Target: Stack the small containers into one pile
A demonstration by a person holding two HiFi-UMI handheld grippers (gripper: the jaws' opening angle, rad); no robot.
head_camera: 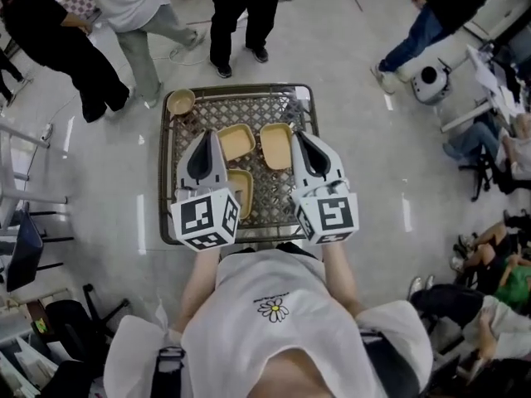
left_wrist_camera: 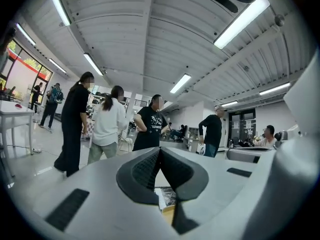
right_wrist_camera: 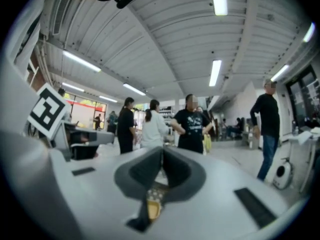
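Containers (head_camera: pixel 236 142): three shallow, square, tan; all on the table (head_camera: pixel 241 106). Two sit side by side between the gripper tips. The third is nearer us, partly under the left gripper (head_camera: pixel 211 138). We see no pile yet.
Bowl (head_camera: pixel 180 101): small, round, tan; far left corner of the table, apart from the square ones.
Left gripper: jaws pressed together, nothing between them; held level over the table's left half.
Right gripper (head_camera: pixel 300 138): jaws likewise together and empty; held level over the right half, just beside the right-hand container.
Weight: we judge them light, easy for one gripper to lift.
Walls: thin and probably a little flexible; a hard squeeze could bow them.
Surface: looks smooth, so we expect some slip under the pads.
Hold: we would pinch one side wall at the rim, one jaw inside and one outside, near the middle of an edge.
Nesting: same shape, so they should drop into each other if kept level and square.
Risk: the mesh top may catch a dragged corner; we would lift, not slide.
Bystanders (head_camera: pixel 241 15): several stand beyond the far edge.
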